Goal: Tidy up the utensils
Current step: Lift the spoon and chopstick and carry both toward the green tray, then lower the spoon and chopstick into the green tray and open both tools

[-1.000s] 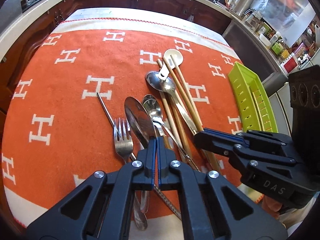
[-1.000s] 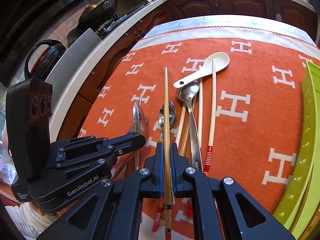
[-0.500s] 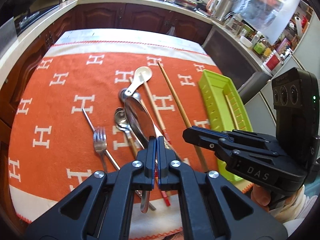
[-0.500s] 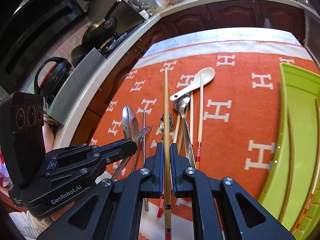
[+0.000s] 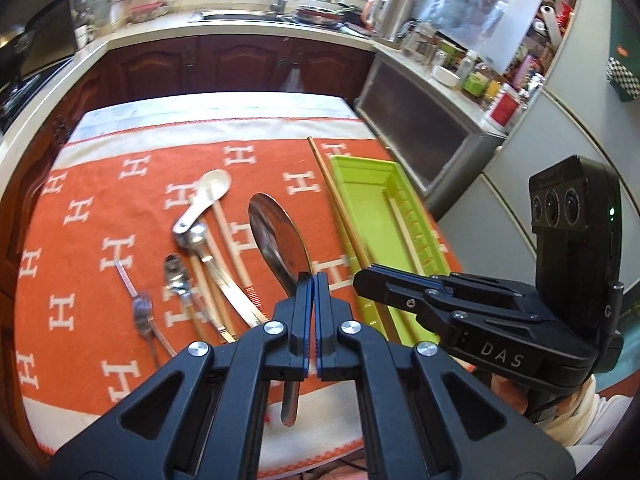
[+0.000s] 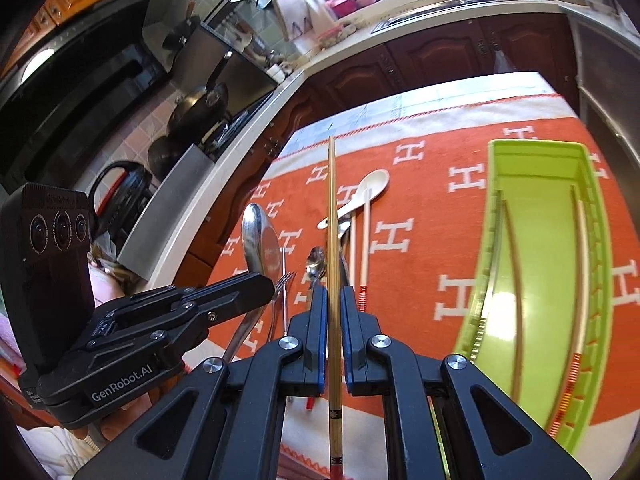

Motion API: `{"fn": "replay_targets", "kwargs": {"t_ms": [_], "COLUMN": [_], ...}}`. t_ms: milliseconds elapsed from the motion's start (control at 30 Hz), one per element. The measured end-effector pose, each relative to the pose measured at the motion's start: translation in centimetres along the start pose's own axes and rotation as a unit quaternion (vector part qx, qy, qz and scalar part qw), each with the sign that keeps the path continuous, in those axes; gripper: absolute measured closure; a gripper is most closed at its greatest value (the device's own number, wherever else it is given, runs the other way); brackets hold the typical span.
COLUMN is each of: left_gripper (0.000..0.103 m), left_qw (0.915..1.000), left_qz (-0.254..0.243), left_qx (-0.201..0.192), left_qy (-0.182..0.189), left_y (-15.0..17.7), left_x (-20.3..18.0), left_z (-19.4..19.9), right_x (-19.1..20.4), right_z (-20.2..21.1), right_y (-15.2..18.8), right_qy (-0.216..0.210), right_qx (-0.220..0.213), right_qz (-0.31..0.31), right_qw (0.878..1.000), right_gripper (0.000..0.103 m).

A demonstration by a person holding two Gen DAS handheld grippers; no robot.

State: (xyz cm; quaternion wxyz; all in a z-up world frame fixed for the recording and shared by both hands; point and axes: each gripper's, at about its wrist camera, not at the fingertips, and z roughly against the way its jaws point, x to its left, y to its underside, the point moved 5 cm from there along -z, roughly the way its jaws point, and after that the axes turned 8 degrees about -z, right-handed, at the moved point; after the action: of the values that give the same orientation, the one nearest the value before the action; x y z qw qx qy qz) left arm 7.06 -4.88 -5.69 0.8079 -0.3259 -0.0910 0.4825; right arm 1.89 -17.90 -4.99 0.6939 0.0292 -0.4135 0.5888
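Left gripper (image 5: 314,280), black plastic: jaws pinching a polished steel spoon (image 5: 280,236), frame centre. Right gripper (image 6: 331,296): jaws pinching a slender bamboo chopstick (image 6: 332,216). Slotted lime-green plastic tray (image 6: 496,208), right of frame, on an orange woven cloth (image 6: 424,200).

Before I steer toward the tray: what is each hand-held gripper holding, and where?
Left hand-held gripper: the big metal spoon, gripped on its handle just below the bowl. Right hand-held gripper: a chopstick, gripped toward its decorated end.

Big steel spoon (image 5: 280,236) and one bamboo chopstick (image 6: 331,240) lifted. Remaining cutlery pile (image 5: 200,264) lies left; green tray (image 6: 536,280) right holds two chopsticks.
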Motion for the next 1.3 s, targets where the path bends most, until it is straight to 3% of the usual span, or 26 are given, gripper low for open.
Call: {"fn": "replay_targets", "kwargs": {"t_ms": [300,633,1133,1300], "left_gripper": [0.103,0.103,0.103,0.103], "left_qw": [0.9968,0.9922,0.9936,0.9939], "left_qz": [-0.013,-0.025,-0.012,-0.002], "left_qx": [-0.001,0.036,0.08,0.091], "left_qy": [0.078,0.117,0.078,0.062], "left_y": [-3.1,-4.3,-8.2,-9.1], "left_x": [-4.6,-8.4,-6.6,-5.5], "left_z": [-2.3,-8.0,-20.6,-24.4], "right_x": [-4.7,-11.7,-20.0,-21.6], "right_z": [5.6,7.3,0.8,-1.4], "right_y": [-0.5,-1.5,-5.9,-6.6], "right_qy": [0.023,0.065,0.126,0.125], "right_qx": [-0.04,-0.06,-0.022,-0.006], "right_qz": [-0.043,-0.097,-0.145,-0.158], "right_qw": [0.998,0.991,0.981,0.979], "right_gripper": [0.097,0.097,0.097,0.097]}}
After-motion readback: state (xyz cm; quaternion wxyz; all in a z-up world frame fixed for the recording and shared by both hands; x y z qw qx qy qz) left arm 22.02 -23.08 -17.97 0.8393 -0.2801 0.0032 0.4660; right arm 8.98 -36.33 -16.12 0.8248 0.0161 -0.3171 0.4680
